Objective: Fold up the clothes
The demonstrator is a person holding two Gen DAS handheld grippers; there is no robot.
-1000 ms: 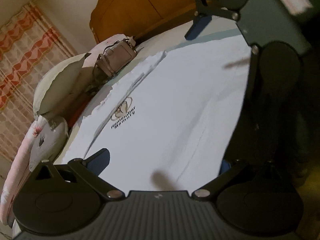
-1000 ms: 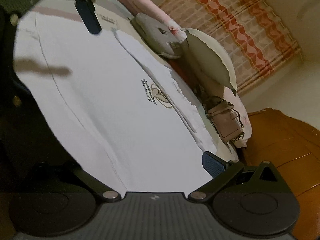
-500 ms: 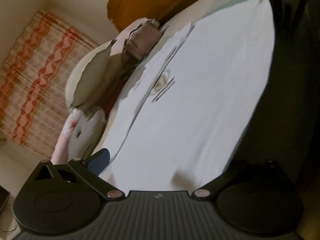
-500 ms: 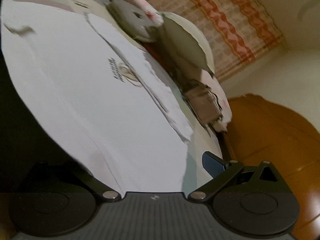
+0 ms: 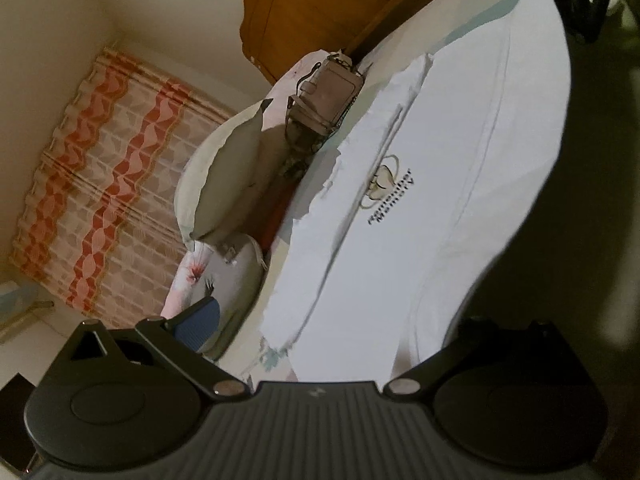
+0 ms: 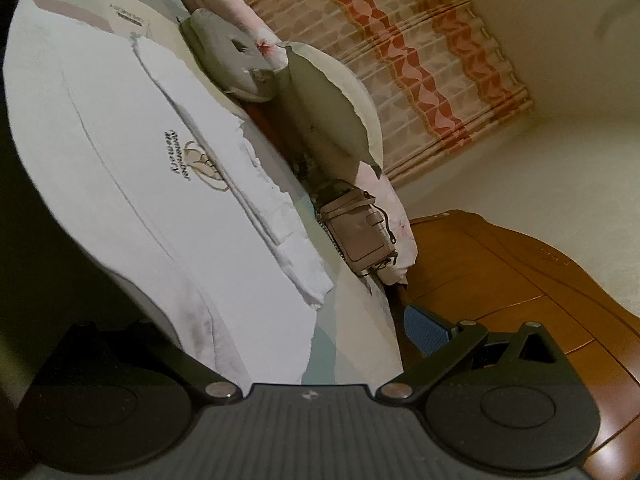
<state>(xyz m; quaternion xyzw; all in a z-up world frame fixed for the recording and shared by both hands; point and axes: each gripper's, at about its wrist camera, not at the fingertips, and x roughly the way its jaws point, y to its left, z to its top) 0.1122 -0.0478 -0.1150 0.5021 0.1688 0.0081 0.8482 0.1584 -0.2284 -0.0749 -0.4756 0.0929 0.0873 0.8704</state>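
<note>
Blue ribbed pad on one finger, that's all each wrist camera gives us clearly. On the left gripper the blue-padded finger stands far out to one side, and the opposite finger is lost in the dark at the bed's edge. Jaws spread wide, nothing between them but the near hem of the garment. Same story on the right gripper: blue pad out over the wooden side, partner finger swallowed by shadow, jaws spread, clamping nothing that I can see.

Between both sets of fingers lies the white shirt, spread flat on the bed, a gold emblem with dark lettering on its chest; the words are too blurred to read. A placket or folded edge runs along the far side. Whether either hidden finger touches the cloth, I cannot tell.

Only container in sight is a small pinkish-brown handbag with a cord strap, closed, contents hidden, resting against the pillows. Beside it a large cream pillow stands on edge, then a grey cushion and a pink floral quilt rolled along the bed's far side. Behind them hangs an orange-and-cream patterned curtain. An orange-brown wooden headboard closes off the bed's end. The near edge of the mattress drops into blackness.
</note>
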